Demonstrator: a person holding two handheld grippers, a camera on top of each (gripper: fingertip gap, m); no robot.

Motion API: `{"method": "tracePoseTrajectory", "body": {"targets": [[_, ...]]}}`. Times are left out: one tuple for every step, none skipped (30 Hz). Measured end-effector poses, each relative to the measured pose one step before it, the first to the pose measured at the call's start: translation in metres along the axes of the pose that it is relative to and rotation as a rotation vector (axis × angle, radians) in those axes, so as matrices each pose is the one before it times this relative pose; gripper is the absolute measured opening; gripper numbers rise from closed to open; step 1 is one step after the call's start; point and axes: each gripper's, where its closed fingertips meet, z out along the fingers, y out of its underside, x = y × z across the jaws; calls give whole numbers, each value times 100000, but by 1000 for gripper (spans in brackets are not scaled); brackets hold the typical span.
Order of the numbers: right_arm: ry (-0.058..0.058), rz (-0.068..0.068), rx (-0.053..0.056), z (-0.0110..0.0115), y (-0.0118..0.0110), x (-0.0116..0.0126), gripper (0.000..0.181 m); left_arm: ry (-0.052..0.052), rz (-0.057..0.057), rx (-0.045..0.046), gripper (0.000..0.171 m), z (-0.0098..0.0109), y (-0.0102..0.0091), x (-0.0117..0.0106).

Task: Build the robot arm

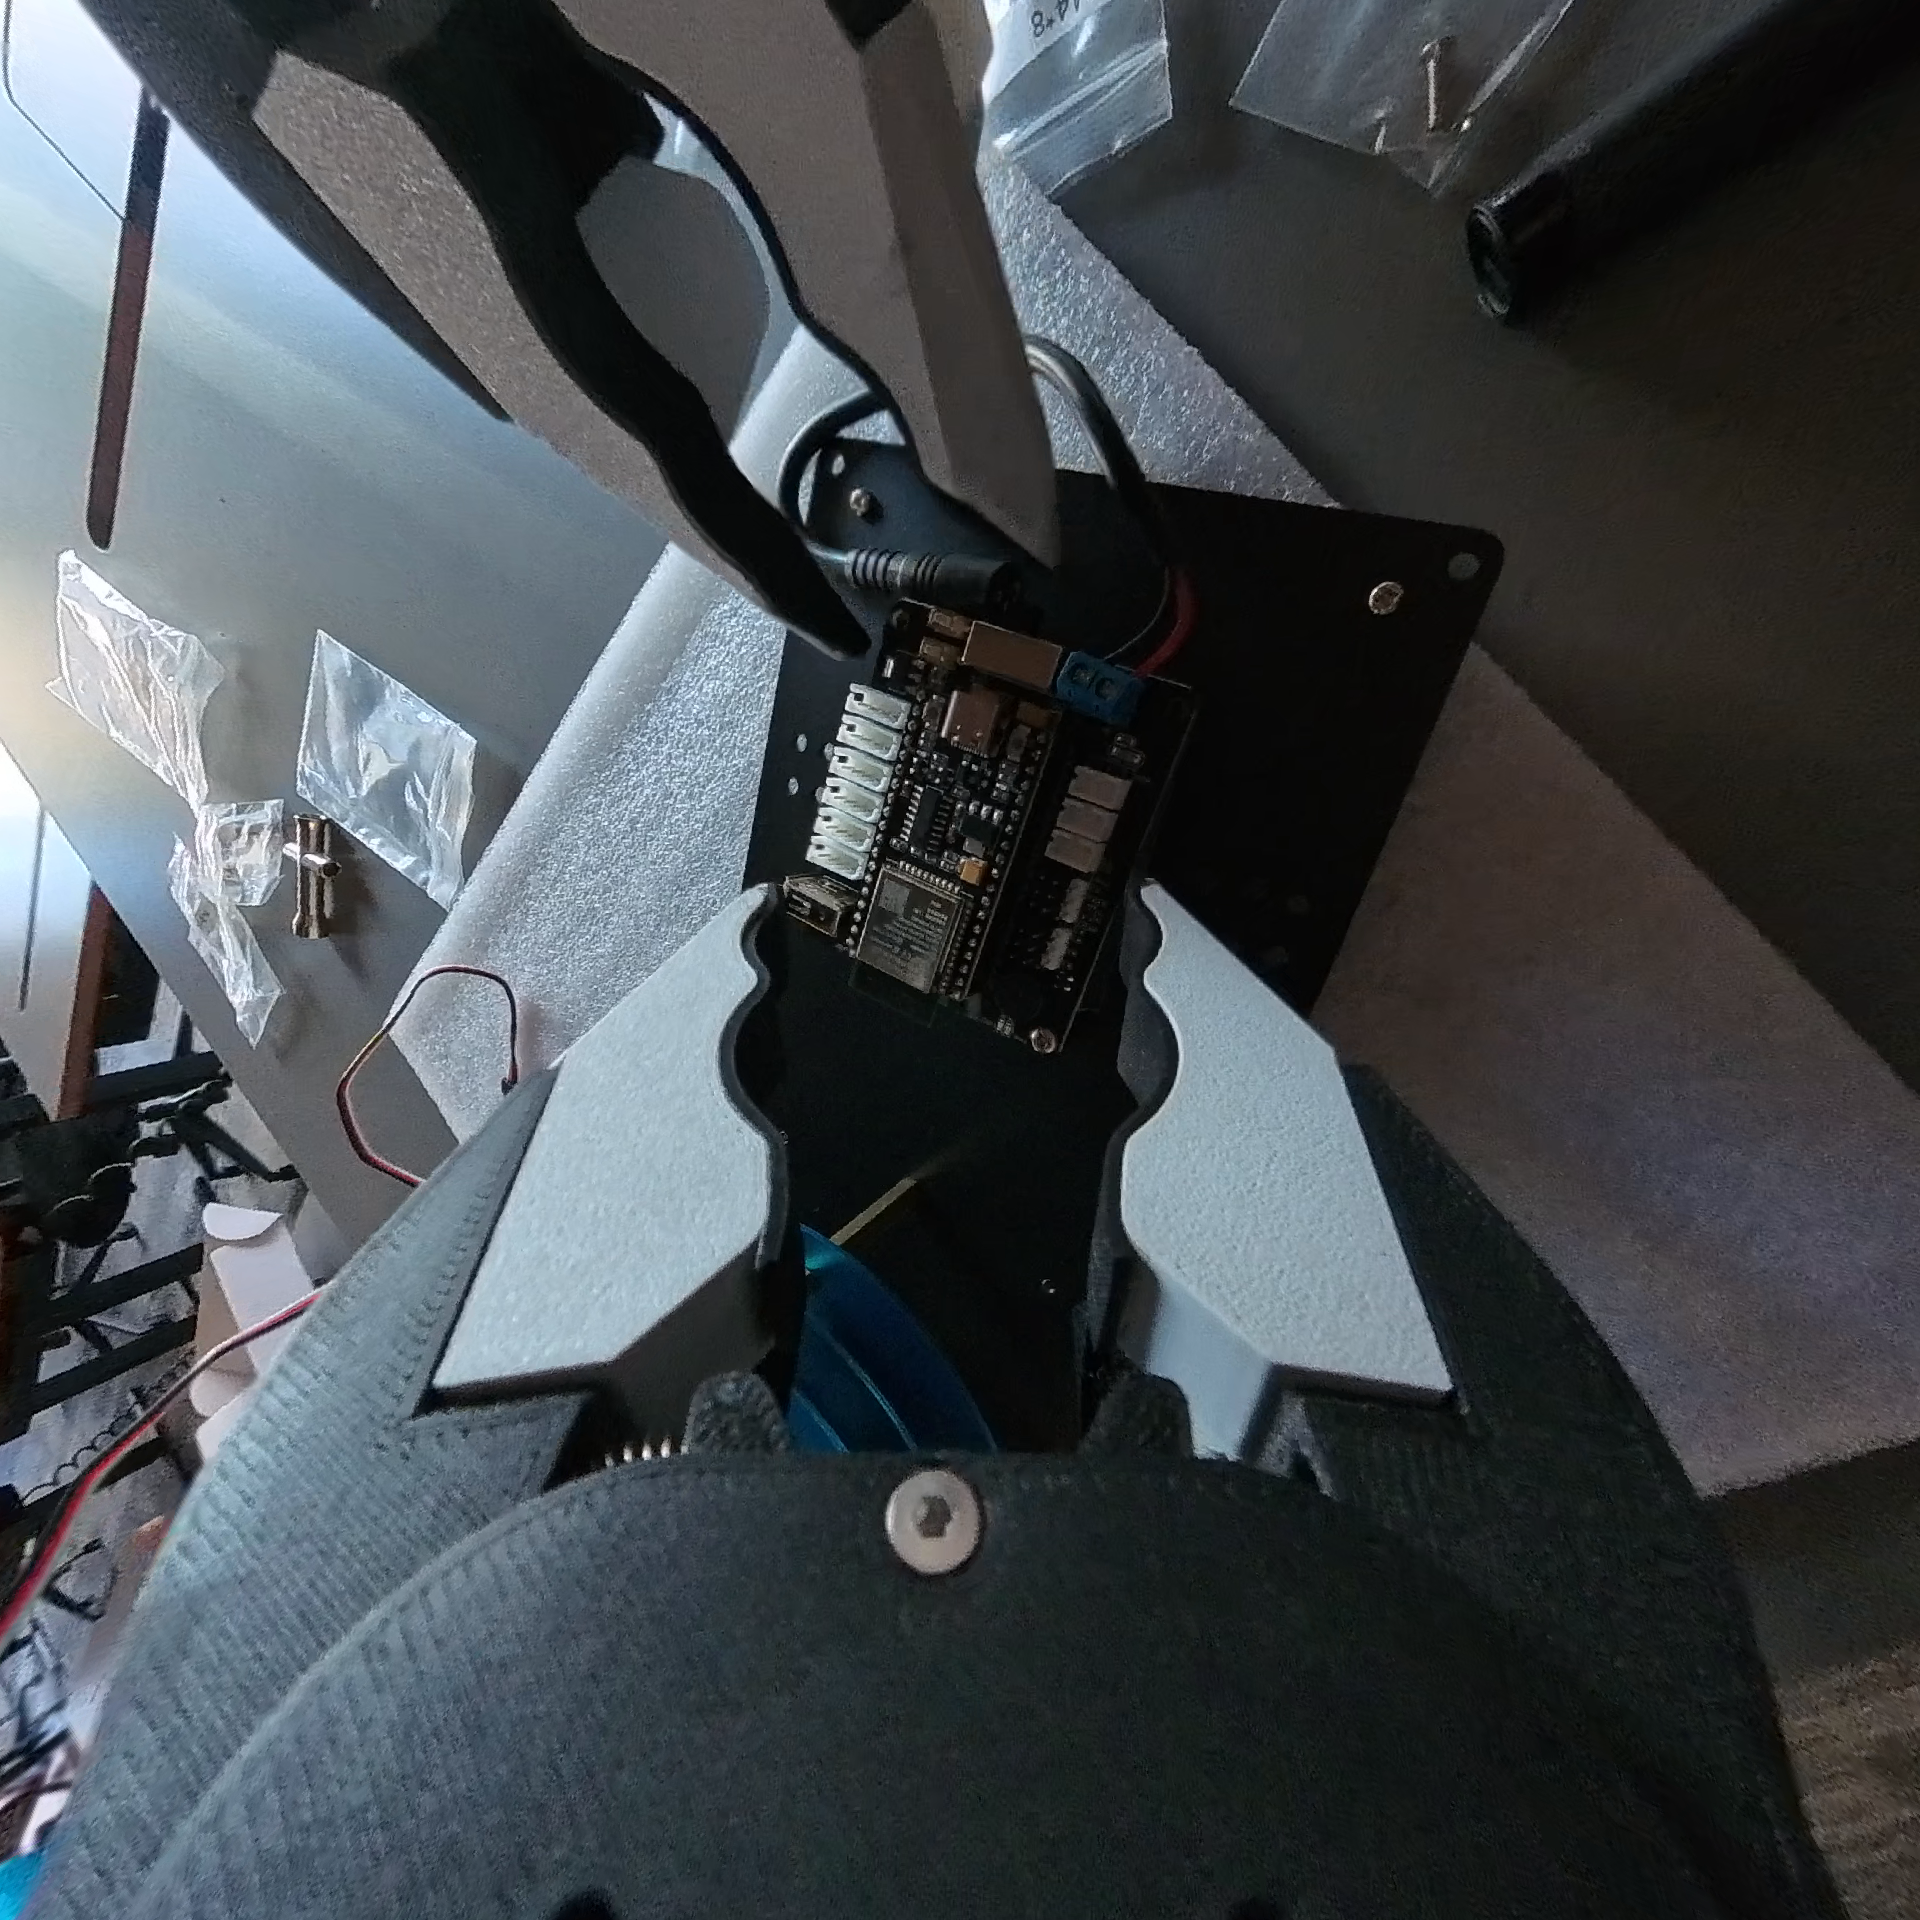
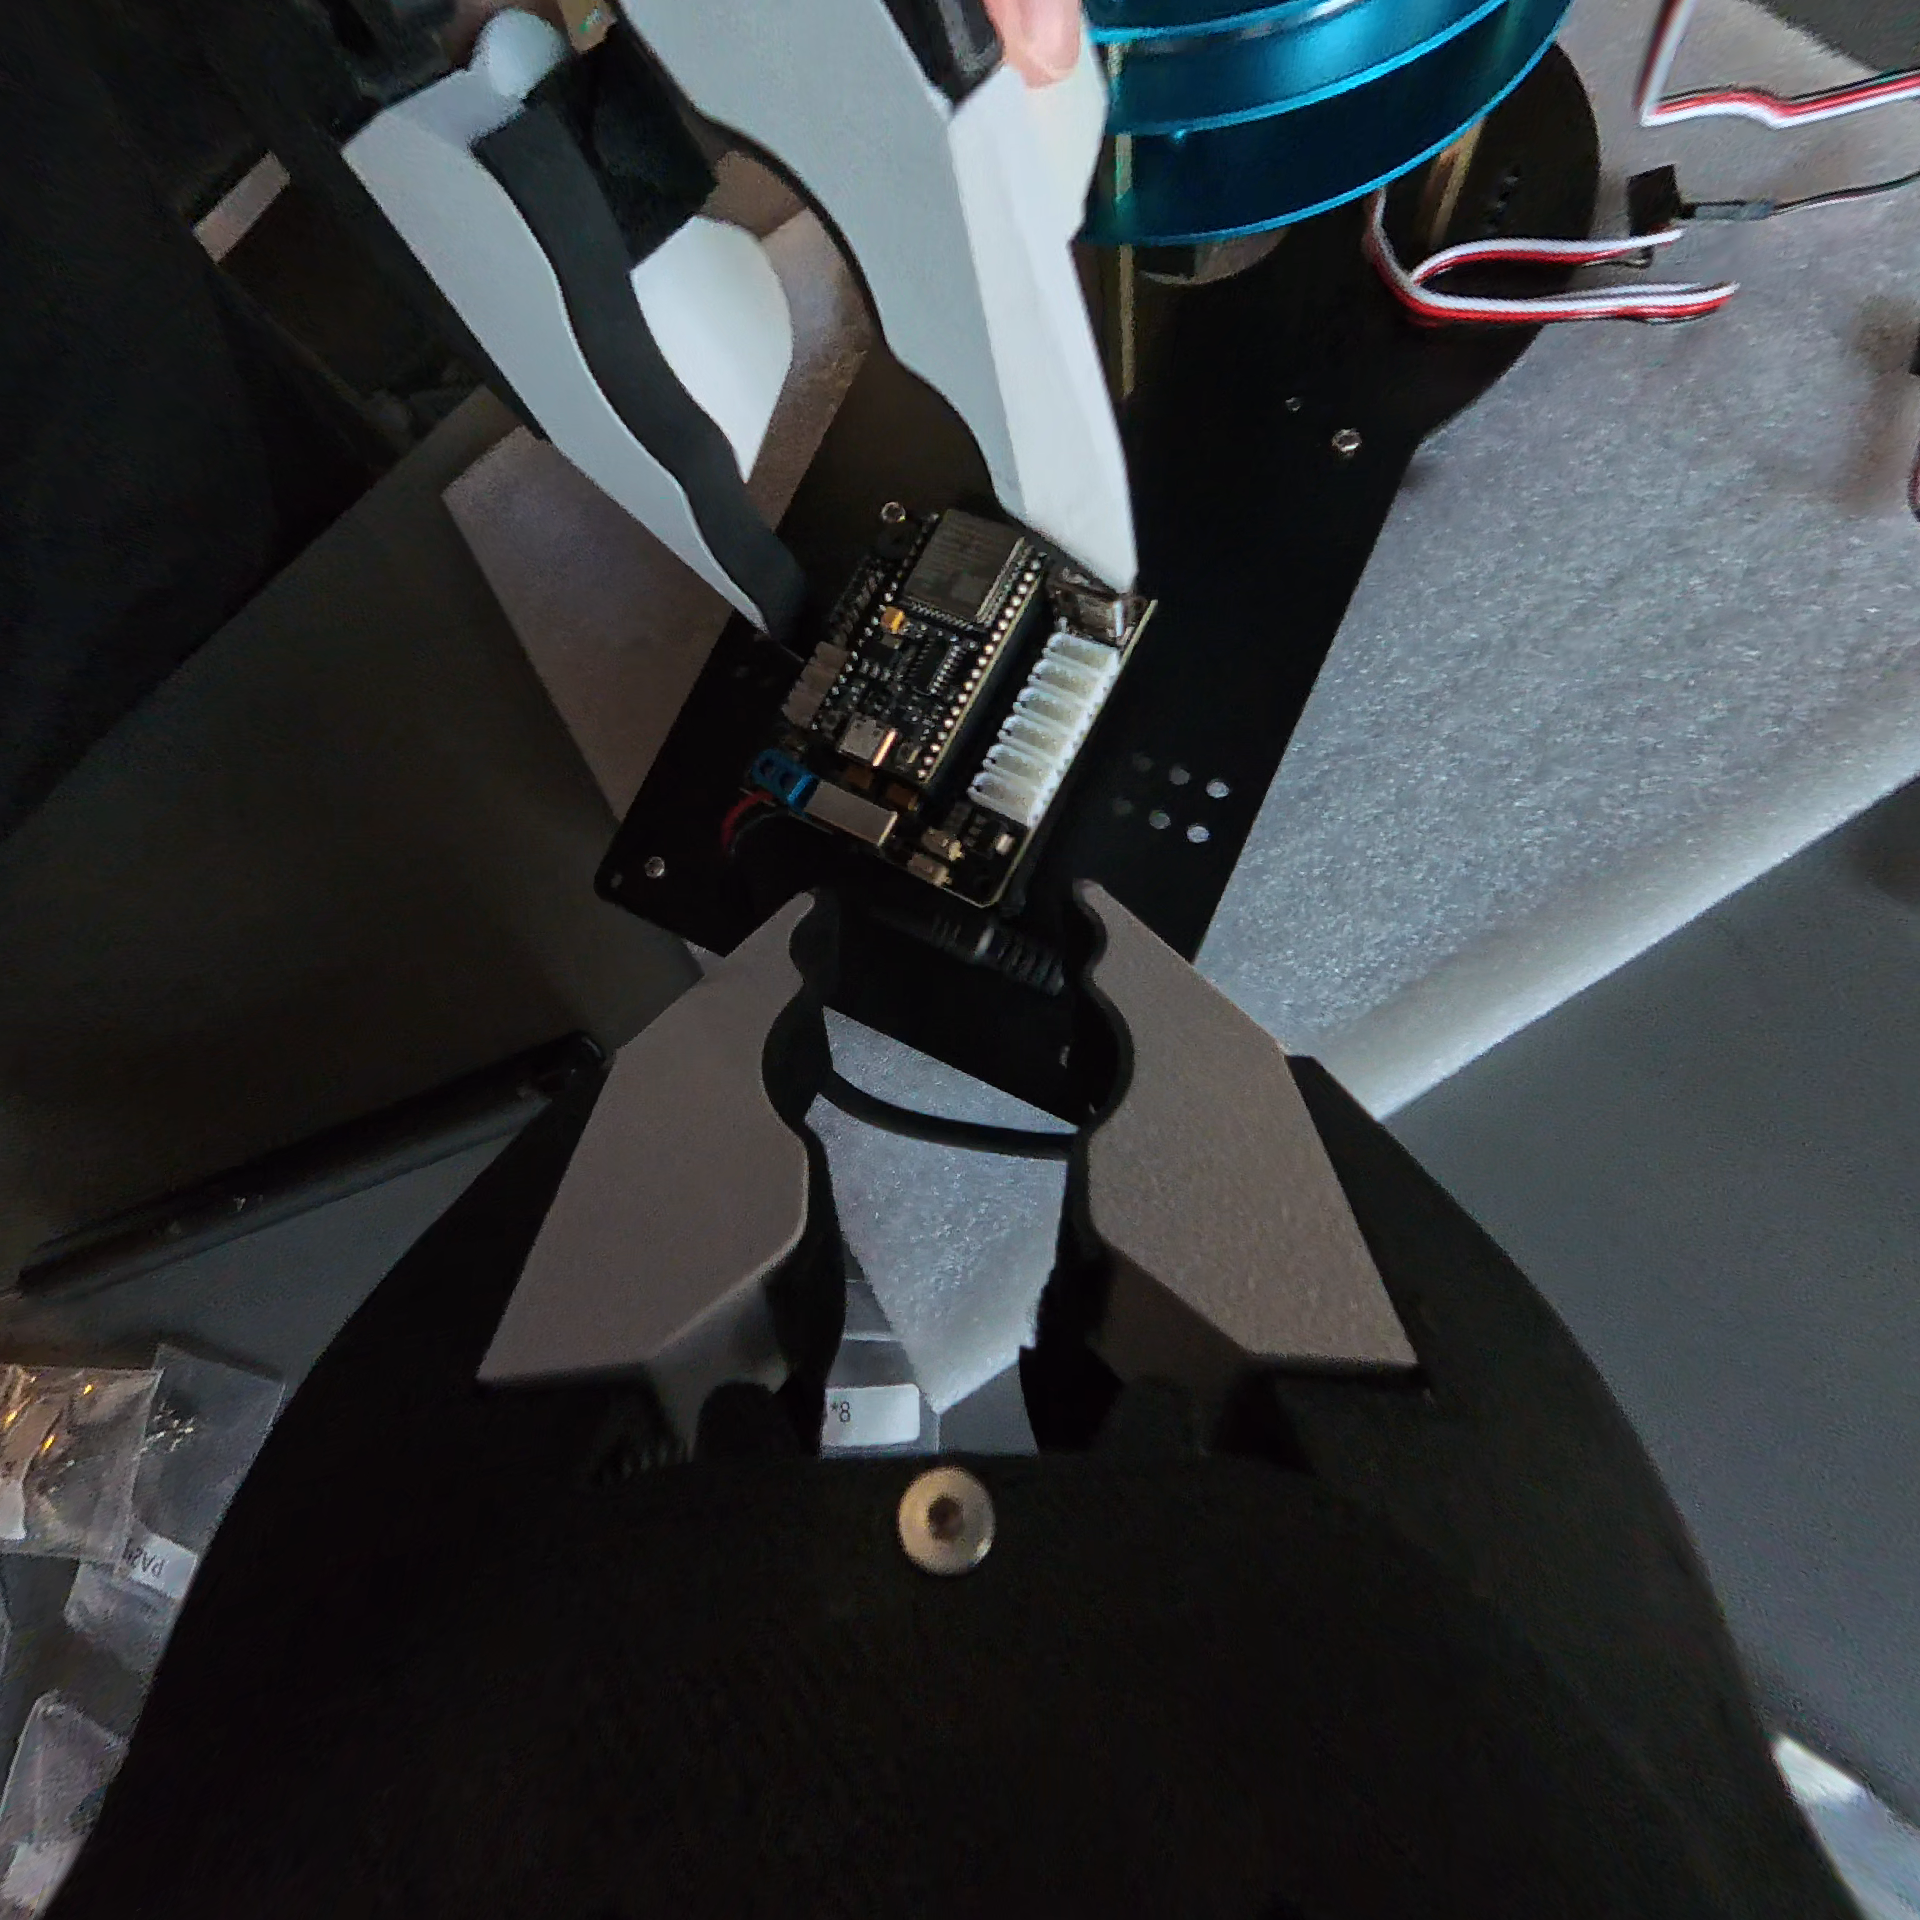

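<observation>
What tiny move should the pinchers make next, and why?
Probably the right gripper should close gently on the black plug. Its open fingers already sit on either side of it, beside the circuit board, whose far end the open left gripper straddles.

Grey table [image 1: 312, 499] carries white foam sheet [image 1: 644, 748], plastic bags [image 1: 384, 764]
</observation>
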Motion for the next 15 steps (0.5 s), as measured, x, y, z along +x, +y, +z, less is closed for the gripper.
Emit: {"method": "tracePoseTrajectory", "body": {"targets": [[-1168, -696, -1922, 239, 199, -210, 41, -381, 523, -453, 63, 31, 43, -12], [-180, -895, -1999, 213, 207, -95, 41, -239, 352, -261, 63, 23, 37, -2], [-111, -865, -344, 107, -19, -87, 39, -104, -9, -1, 63, 11, -6, -8], [-18, -58, 131, -4, -50, -43, 38, 22, -223, 26, 63, -5, -10, -8], [521, 403, -59, -45, 18, 103, 38, 36, -176, 9, 63, -6, 5, 3], [568, 219, 924, -72, -85, 99, 37, -84, -77, 56, 63, -4, -11, -11], [118, -18, 1250, -93, -118, 12, 35, -115, -56, 47, 63, -1, -7, -3], [436, -32, 1058, -88, -101, 66, 34, -89, -93, 40, 63, -2, -6, 3], [889, -145, 626, -68, -70, 108, 32, -65, -172, 87, 63, -13, -9, -8], [853, -553, -255, -25, 44, 100, 29, -39, -135, 38, 63, -9, 1, -2], [381, -584, -390, 11, 37, 15, 27, -38, -101, -62, 63, -15, -4, 8], [725, -505, -555, 16, 10, 70, 26, 36, -202, -104, 62, -27, 5, -3], [559, -653, -488, 6, -24, 34, 26, 109, -224, -35, 62, -15, -14, 2], [391, -630, -282, -2, -30, 8, 25, 41, -102, 91, 61, -20, -4, -13], [215, -189, -55, -18, -59, 16, 25, 18, -98, 82, 61, -14, -9, -1]]}}
